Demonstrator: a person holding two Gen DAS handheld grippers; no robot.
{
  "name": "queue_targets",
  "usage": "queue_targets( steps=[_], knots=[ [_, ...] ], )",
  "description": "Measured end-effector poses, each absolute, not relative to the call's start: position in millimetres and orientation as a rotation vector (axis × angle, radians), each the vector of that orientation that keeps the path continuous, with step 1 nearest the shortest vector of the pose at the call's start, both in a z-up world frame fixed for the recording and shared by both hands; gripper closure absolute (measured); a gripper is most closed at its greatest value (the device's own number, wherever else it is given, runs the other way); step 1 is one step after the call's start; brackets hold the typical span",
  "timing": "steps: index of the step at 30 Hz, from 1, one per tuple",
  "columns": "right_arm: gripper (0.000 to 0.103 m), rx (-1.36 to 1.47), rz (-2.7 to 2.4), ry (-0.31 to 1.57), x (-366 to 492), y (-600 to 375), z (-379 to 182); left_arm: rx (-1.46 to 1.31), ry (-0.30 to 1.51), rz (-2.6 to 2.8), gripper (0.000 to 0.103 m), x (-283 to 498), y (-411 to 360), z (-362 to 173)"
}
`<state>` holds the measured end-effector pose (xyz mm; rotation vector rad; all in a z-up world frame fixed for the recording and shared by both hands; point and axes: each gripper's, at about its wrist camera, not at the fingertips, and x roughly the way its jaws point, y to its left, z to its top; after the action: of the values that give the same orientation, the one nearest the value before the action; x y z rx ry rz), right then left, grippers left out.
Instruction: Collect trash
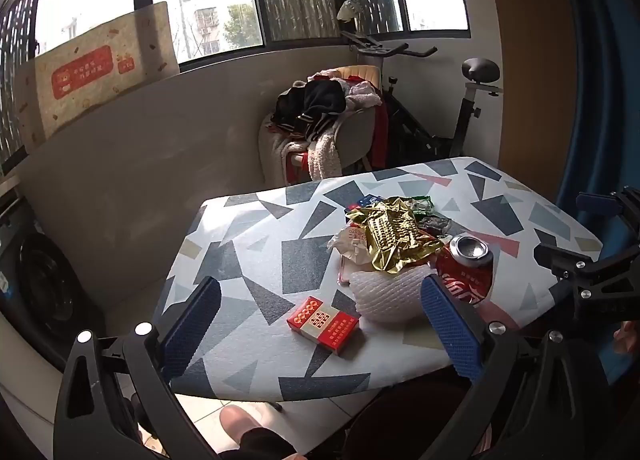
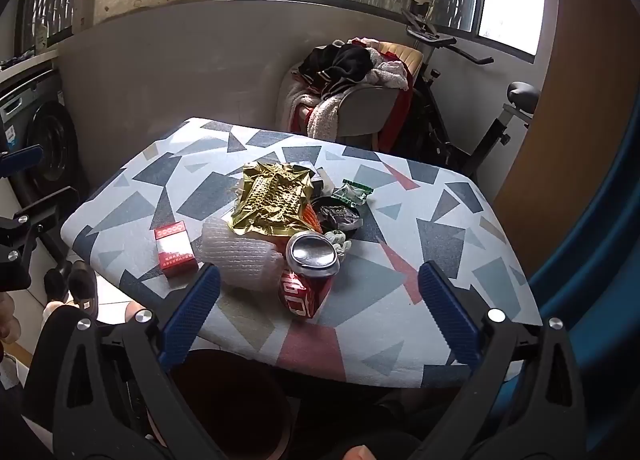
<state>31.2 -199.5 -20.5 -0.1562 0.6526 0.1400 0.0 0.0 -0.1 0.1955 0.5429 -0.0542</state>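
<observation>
**Loose pile, easy to scatter**

The trash sits mid-worktop (image 2: 400,320): red can (image 2: 306,280) lying on its side, foam net (image 2: 240,256), gold wrapper (image 2: 272,200), red box (image 2: 174,250). The can could roll off if nudged. Left hand-held gripper (image 1: 320,324) and right hand-held gripper (image 2: 320,312) hover spread wide, empty.

Crushed red can (image 2: 308,272) upright, touching white foam net (image 2: 240,256); gold foil wrapper (image 2: 276,200) atop pile; red pack (image 2: 175,248) apart, probably cigarettes.

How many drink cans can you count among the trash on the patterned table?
1. The crushed red can lies at the near edge of the pile, beside the white foam net. Others may be hidden under the gold wrapper.
</observation>
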Motion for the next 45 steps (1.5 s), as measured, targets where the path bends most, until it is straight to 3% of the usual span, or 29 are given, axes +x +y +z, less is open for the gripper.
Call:
queue_targets(
  steps=[45],
  knots=[
    [0.006, -0.143, 0.131, 0.659, 26, -212, -25, 0.198, 0.549, -0.060, 0.005, -4, -1, -10]
  ],
)
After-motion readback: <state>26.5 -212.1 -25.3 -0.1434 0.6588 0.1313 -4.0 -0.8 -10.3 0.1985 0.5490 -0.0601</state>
